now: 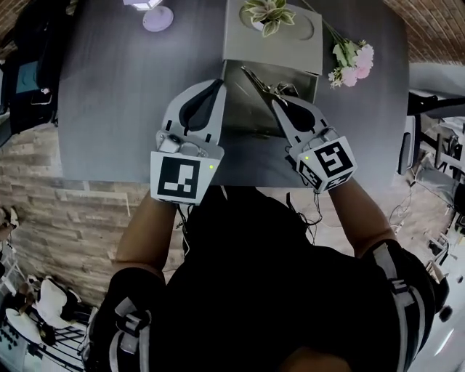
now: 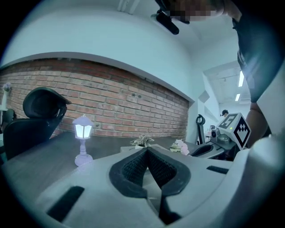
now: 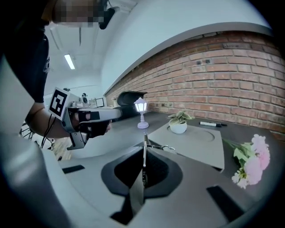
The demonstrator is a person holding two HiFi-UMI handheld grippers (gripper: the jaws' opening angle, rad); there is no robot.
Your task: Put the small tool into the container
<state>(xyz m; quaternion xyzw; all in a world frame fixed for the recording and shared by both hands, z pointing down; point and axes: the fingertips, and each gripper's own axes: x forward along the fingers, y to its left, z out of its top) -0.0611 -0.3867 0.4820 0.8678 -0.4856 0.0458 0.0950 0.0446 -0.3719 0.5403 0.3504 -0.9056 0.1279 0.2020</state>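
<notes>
A small metal tool (image 1: 258, 78) with thin scissor-like handles is clamped in my right gripper (image 1: 275, 100), which is shut on it. The tool sticks out over the open grey container (image 1: 243, 116) at the table's middle. In the right gripper view the tool's thin blade (image 3: 144, 156) stands upright between the jaws of the right gripper (image 3: 144, 149), pointing at the container's open lid (image 3: 191, 142). My left gripper (image 1: 218, 82) hovers at the container's left rim, shut with nothing in it; in its own view the left gripper (image 2: 146, 150) shows its jaws meeting at the tip.
A potted plant (image 1: 269, 14) sits on the container's raised lid (image 1: 290, 40). Pink flowers (image 1: 354, 62) lie to the right of it, and a small lit lamp (image 1: 155, 14) stands at the far left. A marker pen (image 3: 211, 124) lies beyond the lid. A black chair (image 2: 38, 111) stands past the table.
</notes>
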